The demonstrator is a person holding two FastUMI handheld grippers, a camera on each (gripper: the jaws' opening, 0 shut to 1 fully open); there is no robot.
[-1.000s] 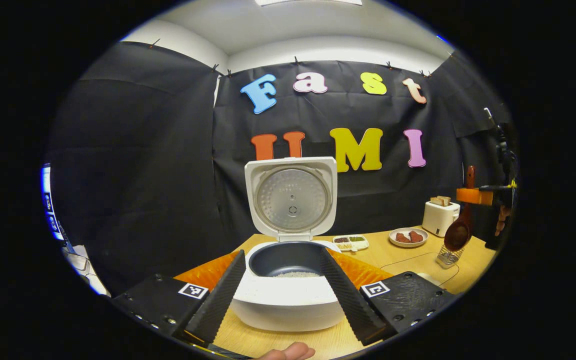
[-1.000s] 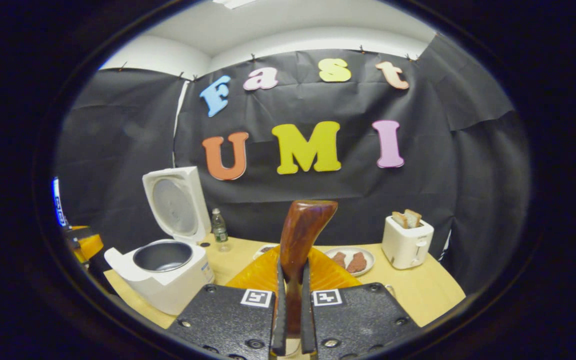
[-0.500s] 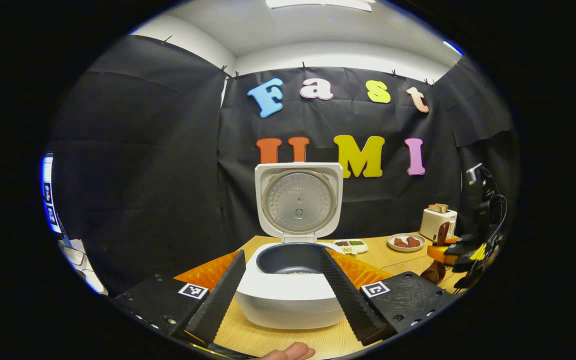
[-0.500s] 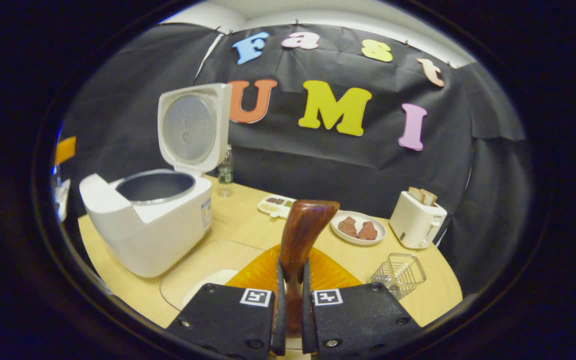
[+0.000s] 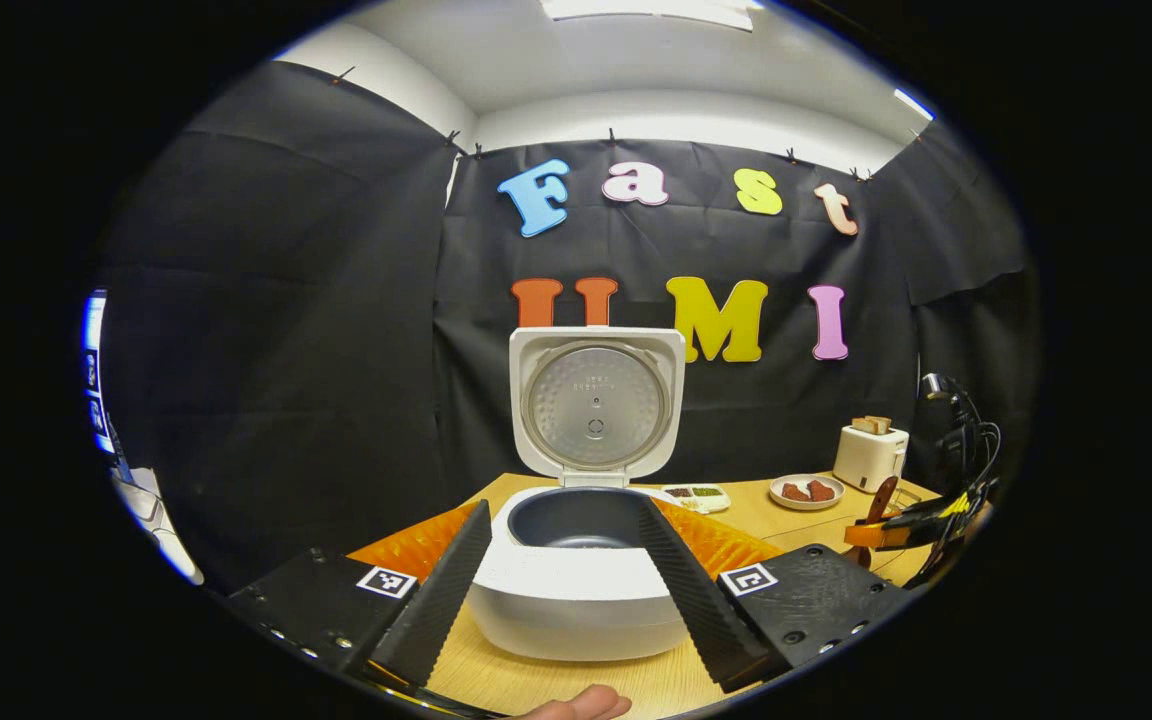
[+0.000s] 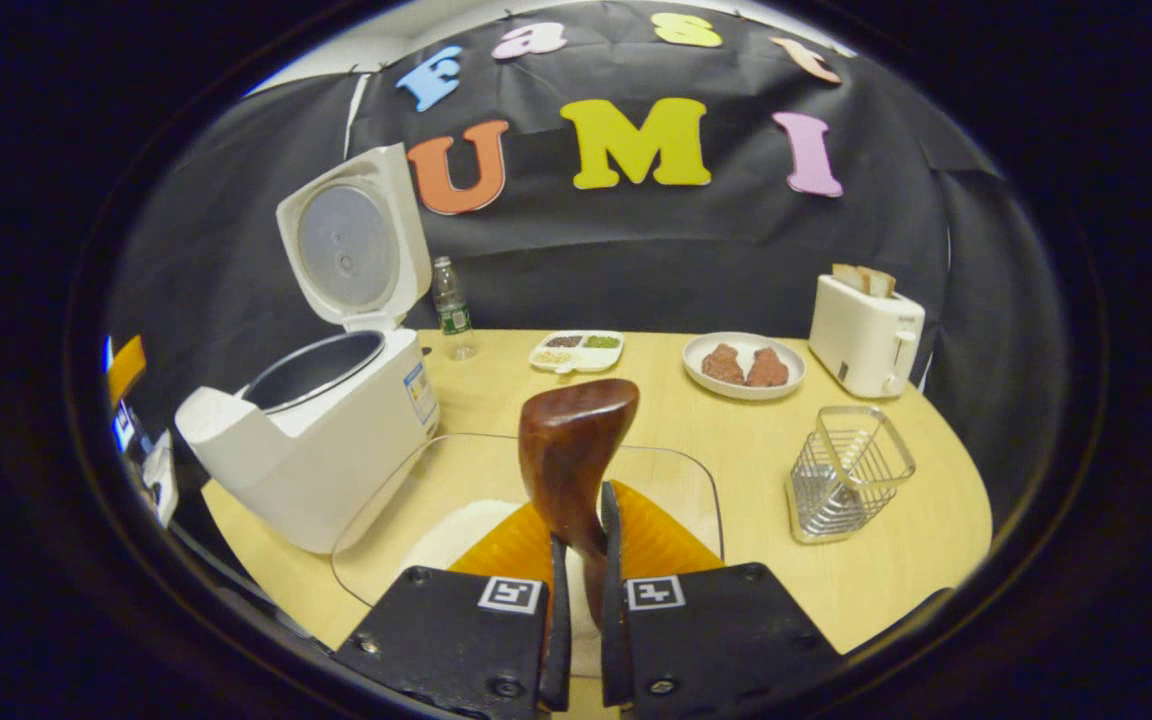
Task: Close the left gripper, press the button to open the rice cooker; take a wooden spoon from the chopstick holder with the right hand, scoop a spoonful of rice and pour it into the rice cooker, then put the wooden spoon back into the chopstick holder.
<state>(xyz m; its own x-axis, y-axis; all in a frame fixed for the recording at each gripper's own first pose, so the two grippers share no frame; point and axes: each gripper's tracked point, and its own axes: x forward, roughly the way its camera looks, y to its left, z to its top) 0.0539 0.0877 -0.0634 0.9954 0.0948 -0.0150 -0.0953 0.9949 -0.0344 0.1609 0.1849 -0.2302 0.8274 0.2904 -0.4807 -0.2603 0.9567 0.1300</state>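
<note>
White cooker, left gripper view: rice cooker stands on the wooden table with its lid swung upright; a little rice lies in the dark inner pot.
Left gripper: fingers spread wide to either side of the cooker's near wall, gripping nothing; a fingertip of the holding hand shows at the near edge.
Far right, same view: the right gripper sits low over the table with the wooden spoon clamped in it; toaster and plate of meat behind.
Right gripper view, right gripper: both fingers pressed on the spoon's handle, which rises between them.
Spoon's place: above a clear tray of rice, just right of the cooker.
Chopstick holder: wire basket at the right, apart from the spoon.
Far side: bottle, divided dish, meat plate, toaster.
</note>
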